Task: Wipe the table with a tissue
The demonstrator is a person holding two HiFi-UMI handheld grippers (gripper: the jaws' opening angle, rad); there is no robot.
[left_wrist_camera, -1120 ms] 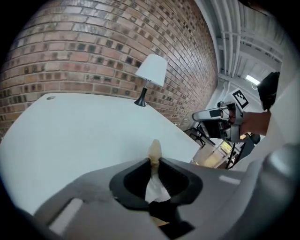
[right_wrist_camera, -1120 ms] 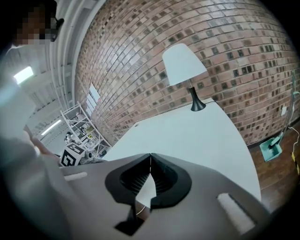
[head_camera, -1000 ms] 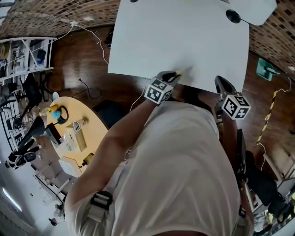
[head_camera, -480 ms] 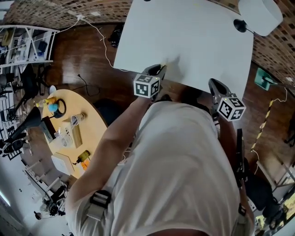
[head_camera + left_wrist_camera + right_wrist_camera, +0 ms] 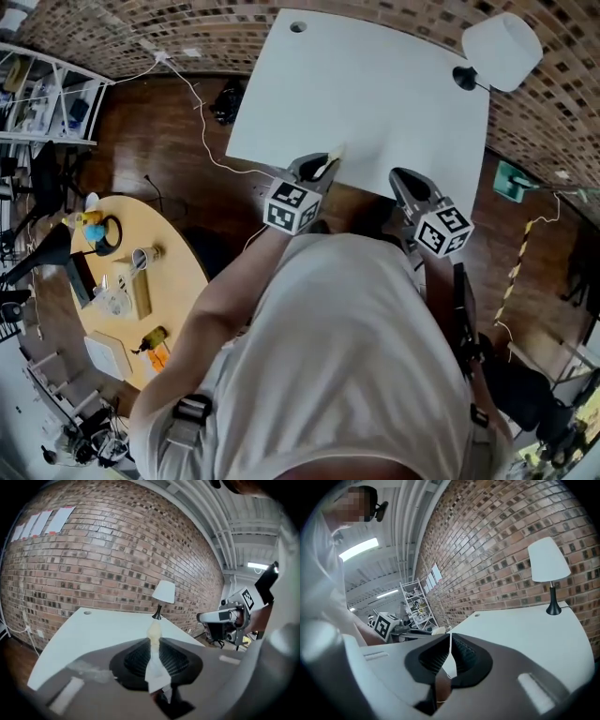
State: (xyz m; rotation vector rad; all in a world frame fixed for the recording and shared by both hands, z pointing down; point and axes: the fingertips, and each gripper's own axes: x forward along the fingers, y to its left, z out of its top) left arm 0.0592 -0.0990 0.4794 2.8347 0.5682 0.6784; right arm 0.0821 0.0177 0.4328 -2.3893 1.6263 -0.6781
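Crumpled white tissue (image 5: 154, 667) at the worktop's (image 5: 375, 84) near edge.
Left gripper (image 5: 153, 640) pinches it in a narrow strip; right gripper (image 5: 450, 637) has its jaws pressed together.

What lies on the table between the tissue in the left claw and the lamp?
Nothing: bare white tabletop runs from the tissue to the lamp, seen in the head view and left gripper view.

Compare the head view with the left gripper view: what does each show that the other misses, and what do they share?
Only the head view: the person's white shirt, a round wooden side table holding clutter, a shelf rack. Only the left gripper view: a ceiling strip light, pale sheets on the brick wall, and a close look at the tissue clamped in the left gripper. Both: the white table, the lamp, the right gripper.
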